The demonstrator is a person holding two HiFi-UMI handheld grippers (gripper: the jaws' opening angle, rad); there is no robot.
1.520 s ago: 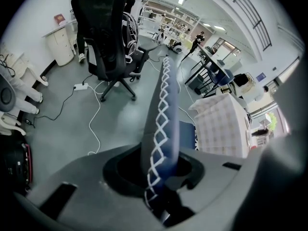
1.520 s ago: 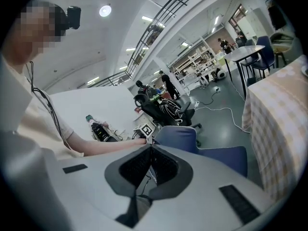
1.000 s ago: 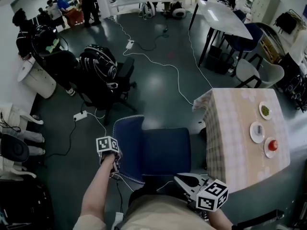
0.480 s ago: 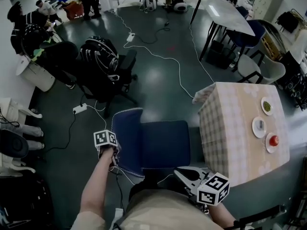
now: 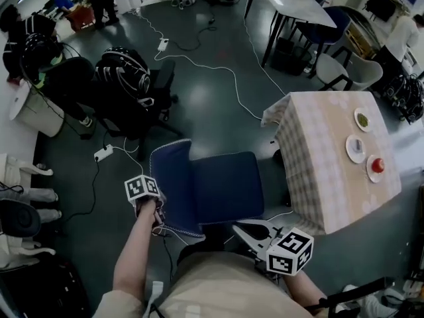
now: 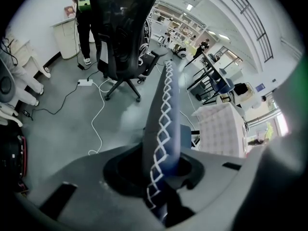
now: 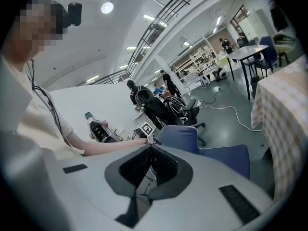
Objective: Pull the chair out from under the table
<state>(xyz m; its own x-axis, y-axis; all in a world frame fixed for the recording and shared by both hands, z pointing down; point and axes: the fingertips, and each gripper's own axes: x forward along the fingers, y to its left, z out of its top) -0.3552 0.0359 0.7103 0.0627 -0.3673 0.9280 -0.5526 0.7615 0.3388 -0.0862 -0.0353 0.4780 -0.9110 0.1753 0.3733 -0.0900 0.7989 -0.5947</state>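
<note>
The blue chair (image 5: 222, 187) stood on the dark floor (image 5: 205, 114) just beside the left edge of the table (image 5: 318, 177), its seat apart from the hanging checked cloth. Its long axis ran from the backrest to the seat front, and the seat front pointed at the table while the backrest faced away from it.

The left gripper (image 5: 154, 212) was clamped on the top rim of the backrest. In the left gripper view the blue padding with its white zigzag stitching ran straight up out from between the two jaws. The person's bare left forearm (image 5: 136, 250) reached forward from the bottom of the head view, with the gripper tipped steeply down onto the rim and its marker cube (image 5: 142, 187) on top.

The right gripper (image 5: 237, 227) was held low, close to the person's body, near the seat's rear corner. It pointed only slightly downward, towards the backrest. Its jaws met at the tips with nothing between them, and its cube (image 5: 289, 250) carried black-and-white square markers.

Three small plates (image 5: 356, 148) lay along the table's right edge. Beyond the chair stood a black office chair (image 5: 132, 91), and a white cable (image 5: 228, 78) trailed over the floor.
</note>
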